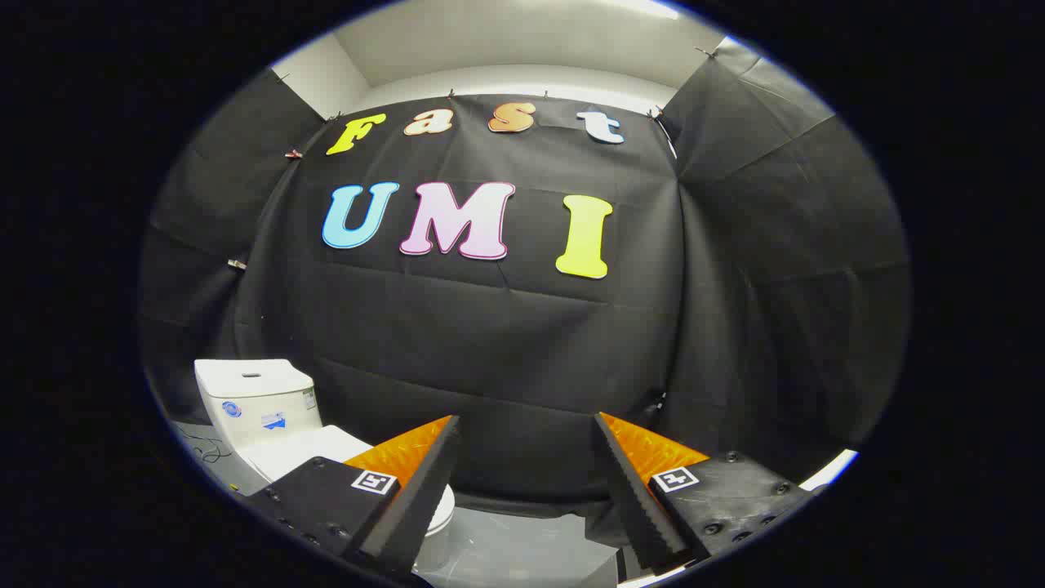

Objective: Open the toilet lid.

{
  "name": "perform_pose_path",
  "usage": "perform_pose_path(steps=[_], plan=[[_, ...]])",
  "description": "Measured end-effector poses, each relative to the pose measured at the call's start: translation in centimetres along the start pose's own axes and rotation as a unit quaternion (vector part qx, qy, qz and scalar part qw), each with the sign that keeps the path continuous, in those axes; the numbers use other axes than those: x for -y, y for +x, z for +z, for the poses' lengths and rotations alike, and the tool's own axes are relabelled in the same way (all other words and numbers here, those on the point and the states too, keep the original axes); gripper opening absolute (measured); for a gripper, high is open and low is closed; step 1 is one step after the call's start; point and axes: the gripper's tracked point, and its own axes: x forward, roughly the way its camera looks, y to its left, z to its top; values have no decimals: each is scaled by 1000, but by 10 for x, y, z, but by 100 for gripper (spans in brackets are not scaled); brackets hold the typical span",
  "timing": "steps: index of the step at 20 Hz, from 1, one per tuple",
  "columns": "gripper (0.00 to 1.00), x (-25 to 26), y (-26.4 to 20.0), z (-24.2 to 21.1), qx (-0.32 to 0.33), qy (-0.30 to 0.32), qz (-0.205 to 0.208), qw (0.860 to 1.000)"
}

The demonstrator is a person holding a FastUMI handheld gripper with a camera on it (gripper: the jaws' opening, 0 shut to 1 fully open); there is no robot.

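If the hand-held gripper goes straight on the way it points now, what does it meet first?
Probably the black cloth wall: the open hand-held gripper points at it, nothing between its fingers. The white ceramic toilet sits off to the side, though depth is unclear.

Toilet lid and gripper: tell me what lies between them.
Nothing. In the gripper view the gripper is open and holds nothing; the closed lid lies just beyond its left finger, which partly covers it, below the tank.
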Motion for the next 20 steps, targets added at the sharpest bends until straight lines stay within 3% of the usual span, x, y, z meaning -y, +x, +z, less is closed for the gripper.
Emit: perform_pose_path(steps=[20], plan=[[97, -7, -1, 0, -1, -3, 9, 1000]])
